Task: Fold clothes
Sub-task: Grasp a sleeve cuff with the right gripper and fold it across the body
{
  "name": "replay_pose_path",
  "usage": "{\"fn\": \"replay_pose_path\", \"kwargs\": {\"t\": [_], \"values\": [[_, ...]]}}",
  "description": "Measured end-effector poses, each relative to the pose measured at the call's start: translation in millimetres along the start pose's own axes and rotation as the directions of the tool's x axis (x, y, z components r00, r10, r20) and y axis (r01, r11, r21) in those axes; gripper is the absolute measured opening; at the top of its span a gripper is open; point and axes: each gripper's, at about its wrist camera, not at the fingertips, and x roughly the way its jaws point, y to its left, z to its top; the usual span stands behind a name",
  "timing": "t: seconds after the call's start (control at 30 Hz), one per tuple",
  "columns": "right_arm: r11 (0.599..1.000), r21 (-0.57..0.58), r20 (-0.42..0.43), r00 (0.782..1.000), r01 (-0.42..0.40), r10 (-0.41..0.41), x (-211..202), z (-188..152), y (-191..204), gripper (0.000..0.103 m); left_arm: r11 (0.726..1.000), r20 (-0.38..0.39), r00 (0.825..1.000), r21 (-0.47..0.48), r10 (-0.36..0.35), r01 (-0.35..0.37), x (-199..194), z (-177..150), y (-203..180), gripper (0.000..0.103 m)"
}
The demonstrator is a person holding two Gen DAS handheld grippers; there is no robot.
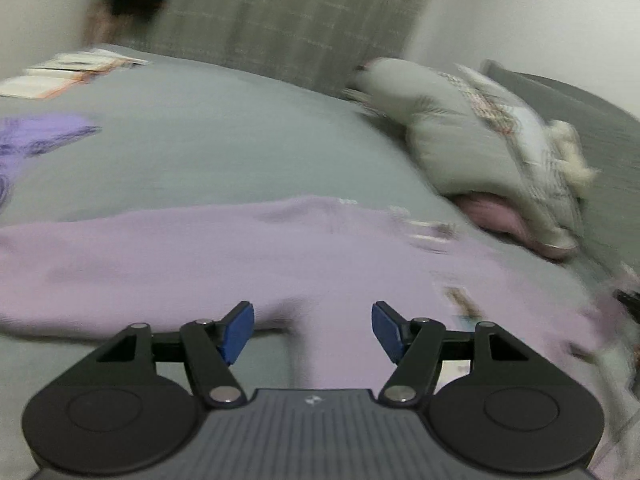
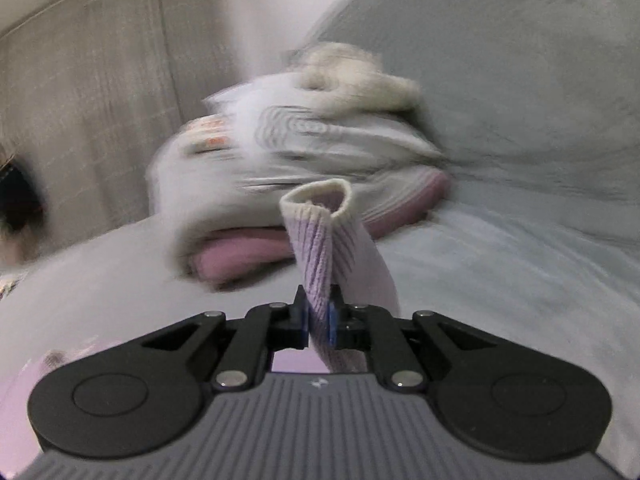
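A pale lilac garment [image 1: 240, 256] lies spread across the grey bed sheet [image 1: 224, 140]. My left gripper [image 1: 313, 326] is open and empty, hovering just above the garment's near edge. My right gripper [image 2: 319, 322] is shut on the garment's ribbed lilac cuff with a cream rim [image 2: 320, 236], which stands up between the blue pads; more lilac cloth [image 2: 24, 384] shows at the lower left. Both views are blurred by motion.
A stack of folded clothes [image 2: 304, 148], grey-white on top and pink at the bottom, sits on the bed ahead; it also shows in the left wrist view [image 1: 480, 152]. A purple garment [image 1: 36, 136] and papers [image 1: 68, 72] lie far left. A grey headboard [image 1: 280, 20] stands behind.
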Motion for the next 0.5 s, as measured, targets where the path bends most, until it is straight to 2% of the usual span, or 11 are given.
{"fn": "replay_pose_path", "kwargs": {"t": [0.03,0.07,0.17,0.2,0.3,0.33,0.47,0.5], "values": [[0.998,-0.047,-0.003,0.999,-0.040,0.040,-1,3,19,0.009,0.997,-0.012,0.997,-0.018,-0.073,0.073,10,2,-12,0.069],[0.993,-0.089,-0.009,0.997,-0.079,0.079,-2,3,38,0.009,0.993,-0.025,0.993,-0.033,-0.116,0.115,18,3,-20,0.070],[0.967,-0.174,-0.048,0.983,-0.184,0.179,-2,-3,88,0.009,0.977,-0.049,0.978,-0.070,-0.204,0.200,47,2,-37,0.076],[0.957,-0.195,-0.065,0.977,-0.214,0.205,-1,-6,104,0.009,0.975,-0.052,0.976,-0.079,-0.213,0.208,51,1,-38,0.077],[0.919,-0.260,-0.139,0.953,-0.296,0.268,4,-28,145,0.009,0.935,-0.064,0.951,-0.212,-0.302,0.283,85,-3,-38,0.077],[0.904,-0.281,-0.166,0.944,-0.322,0.285,6,-36,157,0.009,0.908,-0.057,0.938,-0.275,-0.343,0.315,97,-7,-35,0.078],[0.854,-0.337,-0.247,0.913,-0.396,0.326,7,-65,194,0.009,0.854,-0.041,0.915,-0.378,-0.402,0.358,122,-19,-33,0.080],[0.828,-0.359,-0.280,0.896,-0.431,0.345,5,-79,210,0.009,0.842,-0.045,0.911,-0.401,-0.411,0.360,128,-23,-33,0.080]]}}
